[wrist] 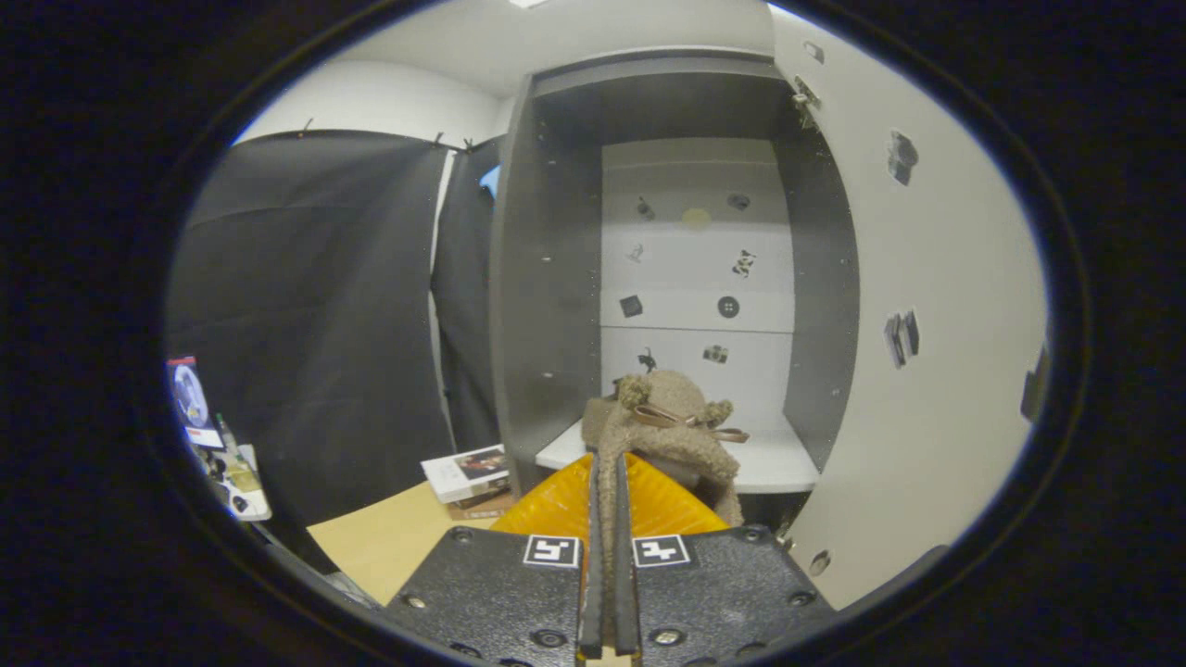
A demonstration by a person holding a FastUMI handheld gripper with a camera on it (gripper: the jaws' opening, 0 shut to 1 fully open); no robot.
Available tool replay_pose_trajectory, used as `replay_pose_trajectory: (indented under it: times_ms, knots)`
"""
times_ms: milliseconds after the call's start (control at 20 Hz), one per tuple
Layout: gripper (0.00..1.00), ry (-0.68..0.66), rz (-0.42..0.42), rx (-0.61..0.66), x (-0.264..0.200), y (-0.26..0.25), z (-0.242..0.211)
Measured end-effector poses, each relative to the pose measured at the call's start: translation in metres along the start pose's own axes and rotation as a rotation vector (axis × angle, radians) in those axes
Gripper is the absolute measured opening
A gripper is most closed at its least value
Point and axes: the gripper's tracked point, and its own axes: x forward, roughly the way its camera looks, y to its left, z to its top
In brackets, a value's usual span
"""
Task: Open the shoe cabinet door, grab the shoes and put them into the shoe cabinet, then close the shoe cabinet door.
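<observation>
I had the tongs (607, 519) nearly closed, both fingers (596, 556) pinching the thin fuzzy collar of a tan fleece slipper shoe with round ear-like pom-poms and a brown ribbon bow (672, 426). The shoe hung forward from the fingertips, its toe end just above the front edge of the white shelf board (778, 468) inside the dark grey shoe cabinet (542, 306). Whether the sole touched that board, I could not tell.

The cabinet stood open ahead of me. Its pale door (927, 324) was swung out to the right, with a metal hinge (804, 97) showing at its top inner corner and a few small stickers on its inner face. The cabinet's white back panel (695, 278) carried several small dark stickers too.

Left of the cabinet, a light wooden bench (389, 542) carried a small stack of books (468, 477) close to the cabinet's lower left corner. Farther left, some small cluttered items (227, 463) sat at the bench's far edge, too small to make out.
</observation>
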Motion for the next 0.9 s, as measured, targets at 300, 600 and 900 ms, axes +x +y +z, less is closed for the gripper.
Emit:
replay_pose_trajectory:
  times_ms: [300,600,900]
  knots:
    - [0.08,0.149,-0.139,0.040,0.099,-0.044,-0.002]
    - [0.08,0.218,-0.240,-0.007,0.170,-0.087,-0.004]
    - [0.08,0.209,-0.281,-0.089,0.212,-0.114,0.012]
